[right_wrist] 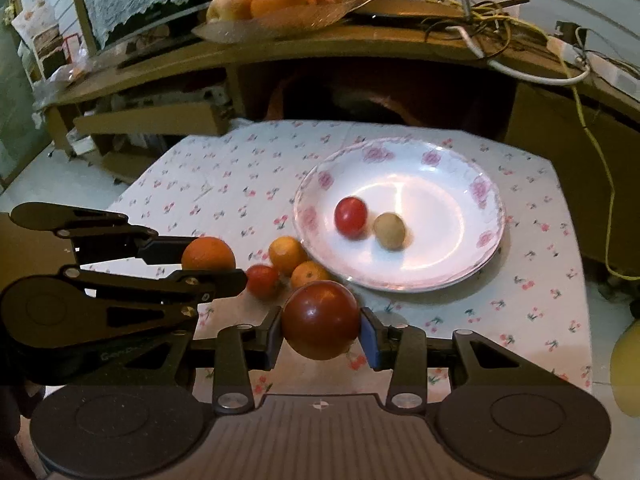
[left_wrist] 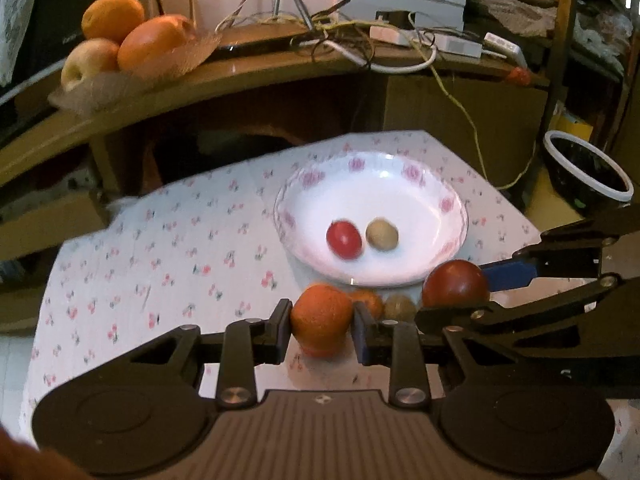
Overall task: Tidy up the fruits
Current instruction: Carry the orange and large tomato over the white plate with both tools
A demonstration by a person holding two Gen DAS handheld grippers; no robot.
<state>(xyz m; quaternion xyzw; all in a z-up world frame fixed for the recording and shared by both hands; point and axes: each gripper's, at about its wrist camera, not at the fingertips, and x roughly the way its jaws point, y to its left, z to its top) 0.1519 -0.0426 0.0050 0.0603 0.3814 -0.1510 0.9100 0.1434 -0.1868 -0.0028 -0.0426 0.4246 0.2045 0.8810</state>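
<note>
My left gripper (left_wrist: 322,326) is shut on an orange (left_wrist: 321,322), held above the tablecloth near the plate's front edge; it also shows in the right wrist view (right_wrist: 208,255). My right gripper (right_wrist: 320,334) is shut on a dark red apple (right_wrist: 321,320), also seen in the left wrist view (left_wrist: 455,283). A white floral plate (right_wrist: 448,156) holds a small red fruit (right_wrist: 351,216) and a beige fruit (right_wrist: 389,230). Two small oranges (right_wrist: 287,254) (right_wrist: 310,274) and a small red fruit (right_wrist: 262,279) lie on the cloth beside the plate.
The low table has a cherry-print cloth (right_wrist: 224,184). Behind it stands a wooden shelf (left_wrist: 248,76) with a fruit tray (left_wrist: 132,76), cables (left_wrist: 360,40) and boxes. A black bowl (left_wrist: 588,172) sits on the floor at the right.
</note>
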